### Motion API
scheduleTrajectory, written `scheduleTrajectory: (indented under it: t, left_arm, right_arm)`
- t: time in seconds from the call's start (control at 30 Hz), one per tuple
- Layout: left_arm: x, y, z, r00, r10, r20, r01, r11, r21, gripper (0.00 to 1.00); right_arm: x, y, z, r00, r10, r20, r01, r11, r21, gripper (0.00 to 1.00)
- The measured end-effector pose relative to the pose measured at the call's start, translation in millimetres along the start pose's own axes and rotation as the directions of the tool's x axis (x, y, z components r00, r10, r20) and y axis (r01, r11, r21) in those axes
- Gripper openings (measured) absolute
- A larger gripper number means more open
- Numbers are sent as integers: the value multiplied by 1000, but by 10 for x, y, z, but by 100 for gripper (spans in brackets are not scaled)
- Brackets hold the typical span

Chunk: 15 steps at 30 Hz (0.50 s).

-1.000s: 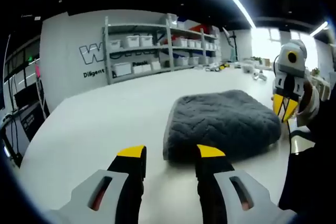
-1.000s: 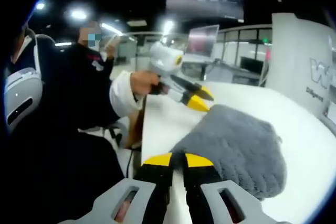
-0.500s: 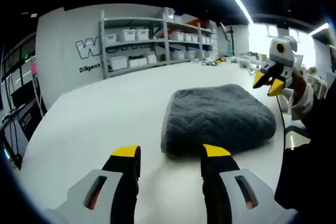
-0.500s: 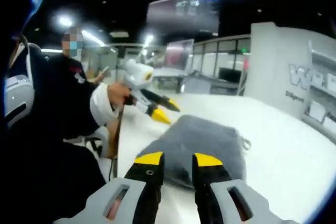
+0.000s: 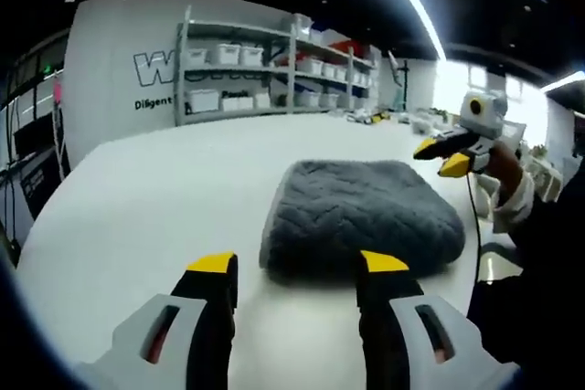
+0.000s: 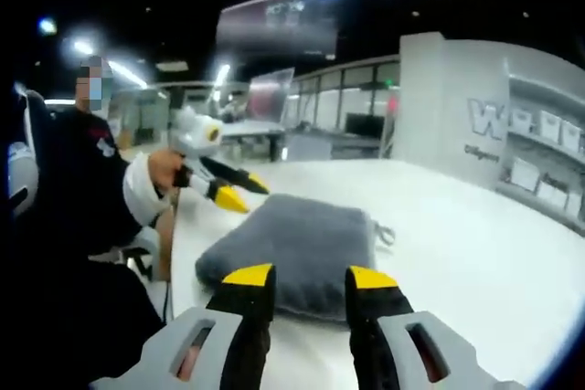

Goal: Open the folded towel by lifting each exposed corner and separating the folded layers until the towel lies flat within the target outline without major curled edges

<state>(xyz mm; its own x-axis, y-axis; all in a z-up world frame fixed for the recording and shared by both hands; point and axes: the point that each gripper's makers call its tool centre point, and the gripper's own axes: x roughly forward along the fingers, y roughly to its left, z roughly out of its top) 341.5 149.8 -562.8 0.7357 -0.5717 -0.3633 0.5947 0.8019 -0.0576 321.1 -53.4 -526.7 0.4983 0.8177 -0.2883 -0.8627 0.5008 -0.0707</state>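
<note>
- White table (image 5: 137,198) carries the folded grey towel (image 5: 361,216), centred, untouched.
- Left gripper (image 5: 297,267): jaws apart, just short of the towel's near edge.
- Right gripper (image 6: 306,276): jaws apart, likewise clear.
- Advice: pinch only the top layer at an exposed corner.

A broad white counter (image 5: 155,198) is seen in the left gripper view, and its pale surface (image 6: 475,235) is also seen in the right gripper view. A folded grey towel (image 5: 361,216) is laid directly on it, thick and quilted, with rounded edges. In the right gripper view the towel (image 6: 297,248) is seen near the counter's edge, with a small loop at one corner.
</note>
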Motion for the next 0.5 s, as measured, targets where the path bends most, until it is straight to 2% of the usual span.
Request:
scheduleTrajectory:
  t: [0.1,0.23,0.3,0.5]
  left_arm:
    - [-14,-14,2,1000,-6,-2,6,1000,-21,50]
    - [-40,-42,44,1000,-15,18,15,1000,-11,35]
    - [-36,-82,67,999,-33,29,33,999,-12,32]
    - [-26,-178,38,997,-70,15,70,997,-22,23]
  right_arm:
    - [-44,-83,-68,1000,-21,-22,21,1000,0,30]
    - [-101,-215,-183,997,-56,-52,57,998,31,29]
    - [-106,-264,-232,995,-70,-64,73,996,47,28]
    - [-72,-279,-316,993,-93,-77,99,992,77,27]
